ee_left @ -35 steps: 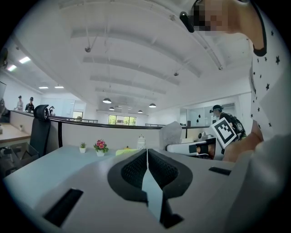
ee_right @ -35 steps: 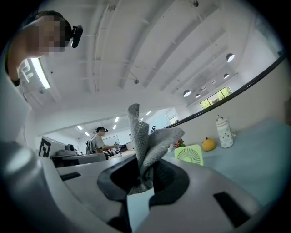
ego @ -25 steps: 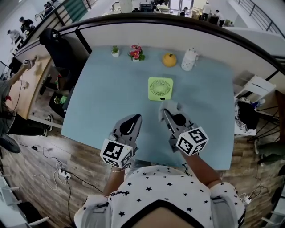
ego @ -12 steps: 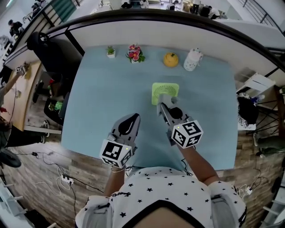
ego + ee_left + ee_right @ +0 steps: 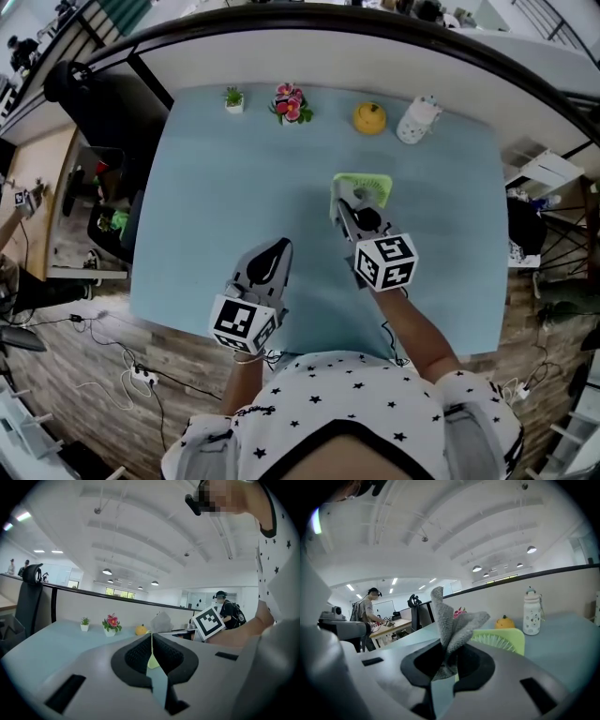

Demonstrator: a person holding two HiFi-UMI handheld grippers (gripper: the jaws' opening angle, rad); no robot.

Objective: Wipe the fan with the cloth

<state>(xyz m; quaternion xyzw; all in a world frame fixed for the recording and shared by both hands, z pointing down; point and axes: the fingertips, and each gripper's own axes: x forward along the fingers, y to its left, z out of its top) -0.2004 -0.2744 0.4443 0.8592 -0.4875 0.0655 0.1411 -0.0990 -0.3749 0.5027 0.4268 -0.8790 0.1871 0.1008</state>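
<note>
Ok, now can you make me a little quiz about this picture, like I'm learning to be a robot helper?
1. True or false: the left gripper holds the cloth.
2. Pick one: what colour is the fan? A green, B red, C blue.
3. Short answer: what stands at the left end of the row along the table's far edge?

Key: 1 false, the cloth is in the right gripper's fingers. 2 A. 3 a small potted plant.
</note>
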